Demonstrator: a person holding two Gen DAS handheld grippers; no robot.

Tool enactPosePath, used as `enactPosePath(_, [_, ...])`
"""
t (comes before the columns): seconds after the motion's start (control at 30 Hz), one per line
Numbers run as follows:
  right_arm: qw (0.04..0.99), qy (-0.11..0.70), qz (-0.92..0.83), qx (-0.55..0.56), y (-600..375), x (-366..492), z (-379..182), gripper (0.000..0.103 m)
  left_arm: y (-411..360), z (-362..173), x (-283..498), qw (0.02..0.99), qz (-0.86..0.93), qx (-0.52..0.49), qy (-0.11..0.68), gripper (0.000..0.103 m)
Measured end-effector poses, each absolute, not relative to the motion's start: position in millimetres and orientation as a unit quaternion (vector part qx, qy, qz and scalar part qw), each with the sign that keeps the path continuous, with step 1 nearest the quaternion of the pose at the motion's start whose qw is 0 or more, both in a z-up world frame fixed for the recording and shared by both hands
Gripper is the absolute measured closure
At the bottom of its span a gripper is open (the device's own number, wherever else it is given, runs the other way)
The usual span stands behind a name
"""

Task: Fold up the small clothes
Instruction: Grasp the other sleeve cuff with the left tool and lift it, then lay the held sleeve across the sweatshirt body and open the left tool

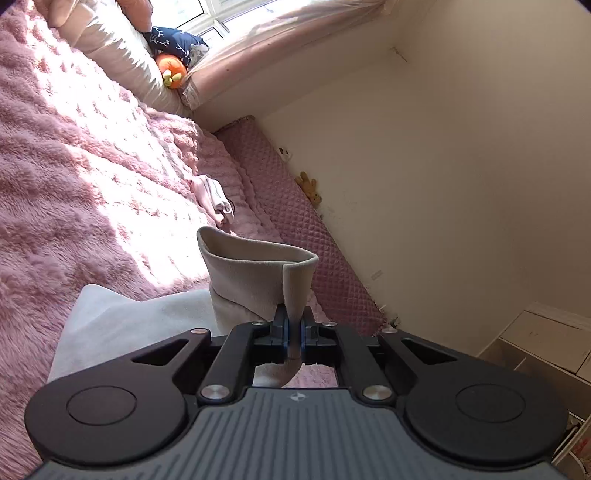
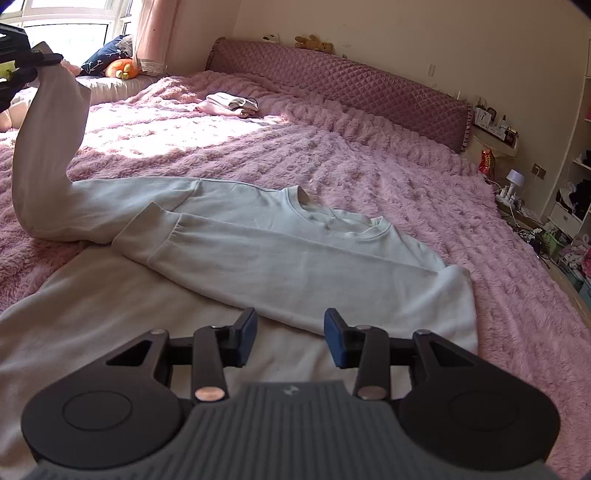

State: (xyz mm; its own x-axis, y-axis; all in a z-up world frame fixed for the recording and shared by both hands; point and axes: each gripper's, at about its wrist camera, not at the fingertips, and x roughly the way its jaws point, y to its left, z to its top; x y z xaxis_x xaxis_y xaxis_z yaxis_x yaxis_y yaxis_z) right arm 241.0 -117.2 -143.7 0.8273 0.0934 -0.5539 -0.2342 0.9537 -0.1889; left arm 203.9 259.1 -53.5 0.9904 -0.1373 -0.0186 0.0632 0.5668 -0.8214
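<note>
Looking at a bedroom here. Fluffy pink blanket covering the whole bed, sunlight pouring across it from the window at the far corner. Pink curtain hanging beside the glass. Quilted mauve headboard running along a plain cream wall, small plush toys sitting on top of it. Orange plush and navy patterned pillow lying near the window. Small pile of pinkish clothes resting near the headboard. White shelves standing off right, cluttered, with a little white lamp beside the bed.
</note>
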Motion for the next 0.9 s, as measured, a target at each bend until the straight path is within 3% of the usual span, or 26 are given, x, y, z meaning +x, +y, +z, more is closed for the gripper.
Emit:
enactPosePath(0.27, [0.95,0.299,0.024,-0.086,-205,235,-155,0.067,107,-66,273,0.876,-0.197,-0.427,0.104,0.098])
enactPosePath(0.57, [0.946,0.321,-0.021,-0.047,-274,232,-175,0.067,-38,-154,326,0.873,-0.264,-0.307,0.273,0.097])
enactPosePath(0.6, [0.945,0.323,-0.024,-0.045,-278,232,-176,0.066,-52,-166,330,0.874,-0.262,-0.277,0.303,0.095])
enactPosePath(0.67, [0.944,0.327,-0.031,-0.041,-288,232,-180,0.066,-73,-180,328,0.869,-0.268,-0.226,0.348,0.078])
enactPosePath(0.7, [0.943,0.327,-0.035,-0.038,-293,233,-180,0.065,-81,-182,325,0.869,-0.27,-0.202,0.362,0.078])
enactPosePath(0.83, [0.946,0.318,-0.048,-0.025,-307,236,-178,0.065,-79,-162,296,0.881,-0.299,-0.165,0.328,0.073])
enactPosePath(0.9, [0.95,0.308,-0.045,-0.004,-314,242,-174,0.065,-65,-147,281,0.887,-0.307,-0.162,0.306,0.064])
